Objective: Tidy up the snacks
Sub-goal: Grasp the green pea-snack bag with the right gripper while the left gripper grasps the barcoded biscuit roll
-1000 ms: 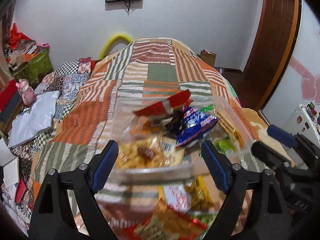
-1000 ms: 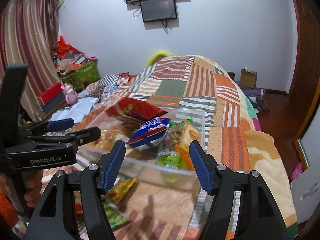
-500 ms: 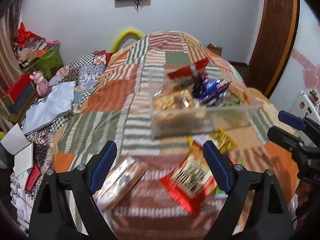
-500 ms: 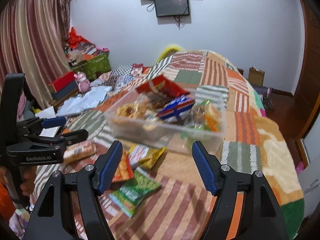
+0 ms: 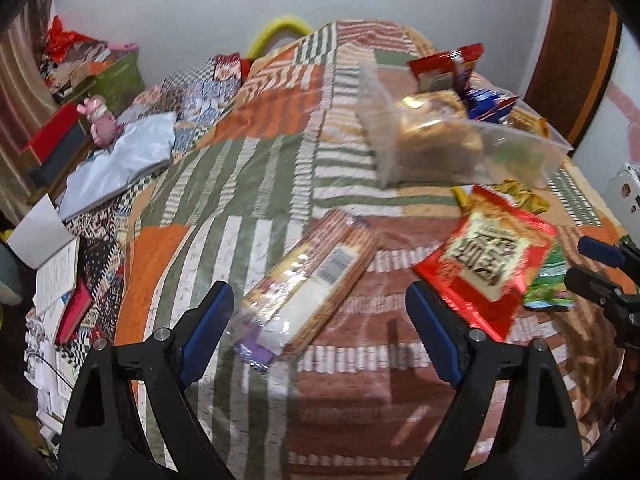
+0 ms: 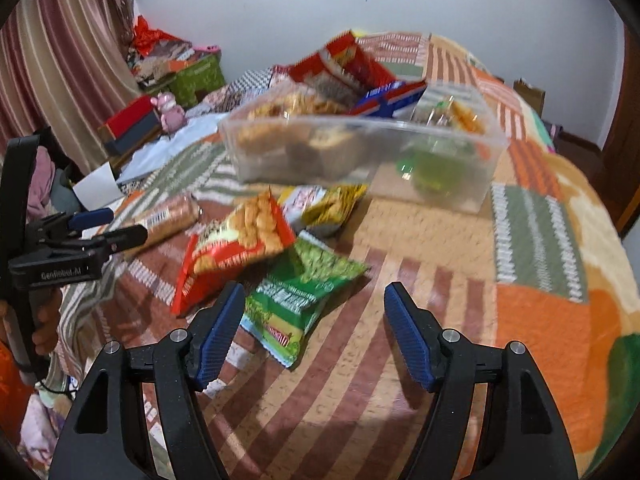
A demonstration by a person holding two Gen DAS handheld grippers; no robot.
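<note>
1. Already the clear plastic bin point(image 6: 360, 152) sits on the quilted bed point(image 6: 540, 320), toward its far end, holding several packets, so it reads as the place where the snacks are gathered.
2. Loose packets lie on the quilt just in front of it: a long biscuit sleeve point(image 5: 308, 284), a red bag point(image 6: 236, 248), a yellow packet point(image 6: 324, 208) and a green packet point(image 6: 300, 300).
3. Left gripper point(image 5: 320, 332) hangs over the biscuit sleeve, fingers apart and empty, likely lined up for that grab.
4. Right gripper point(image 6: 314, 332) has its fingers apart too, the green packet's corner between them but unpressed.
</note>
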